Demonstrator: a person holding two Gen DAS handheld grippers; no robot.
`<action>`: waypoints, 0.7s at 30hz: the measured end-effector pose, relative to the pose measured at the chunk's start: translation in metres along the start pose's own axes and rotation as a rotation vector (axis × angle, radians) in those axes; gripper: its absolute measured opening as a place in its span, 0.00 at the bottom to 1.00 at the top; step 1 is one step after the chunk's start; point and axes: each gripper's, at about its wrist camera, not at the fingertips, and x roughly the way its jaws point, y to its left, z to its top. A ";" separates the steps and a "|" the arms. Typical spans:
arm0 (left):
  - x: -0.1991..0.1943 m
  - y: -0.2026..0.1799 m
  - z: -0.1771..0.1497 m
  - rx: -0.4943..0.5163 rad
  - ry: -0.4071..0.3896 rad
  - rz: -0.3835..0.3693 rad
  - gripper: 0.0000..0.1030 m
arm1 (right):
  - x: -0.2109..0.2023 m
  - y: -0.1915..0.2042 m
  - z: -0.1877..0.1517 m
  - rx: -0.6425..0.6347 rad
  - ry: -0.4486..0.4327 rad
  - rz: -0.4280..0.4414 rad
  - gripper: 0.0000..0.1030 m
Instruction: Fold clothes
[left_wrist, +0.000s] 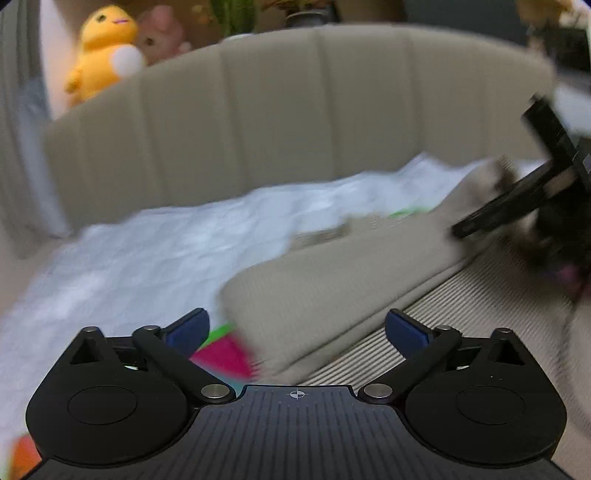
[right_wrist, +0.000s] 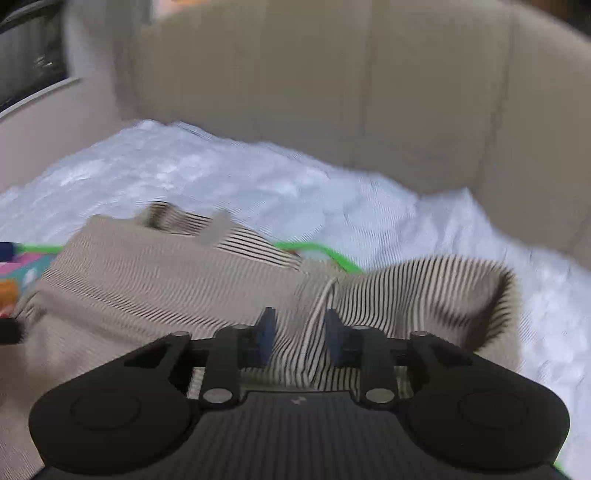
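Observation:
A beige garment with thin dark stripes (left_wrist: 332, 288) lies partly folded on a white sheet (left_wrist: 147, 251). My left gripper (left_wrist: 295, 328) hovers over its near corner, blue pads spread wide with nothing pinched between them. In the right wrist view the same striped garment (right_wrist: 147, 266) is bunched, with a turned-over flap at the right. My right gripper (right_wrist: 300, 332) stands partly open astride a raised fold with a pale seam; the pads do not press on it. That right gripper (left_wrist: 517, 199) also shows, blurred, at the right edge of the left wrist view.
A padded beige backrest (left_wrist: 295, 110) curves behind the sheet. A colourful mat with a green edge (left_wrist: 221, 354) peeks out under the garment. A yellow plush duck (left_wrist: 103, 48) and a pink plush toy (left_wrist: 159, 37) sit behind the backrest at the left.

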 end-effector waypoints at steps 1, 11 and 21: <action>0.007 0.000 0.001 -0.058 0.027 -0.046 1.00 | -0.012 0.003 -0.005 -0.062 -0.016 -0.014 0.47; 0.039 -0.023 -0.042 -0.067 0.137 -0.055 1.00 | -0.024 0.032 -0.065 -0.411 0.054 -0.260 0.40; 0.023 -0.015 -0.038 -0.096 0.165 -0.086 1.00 | -0.067 0.000 0.056 -0.040 -0.150 -0.124 0.06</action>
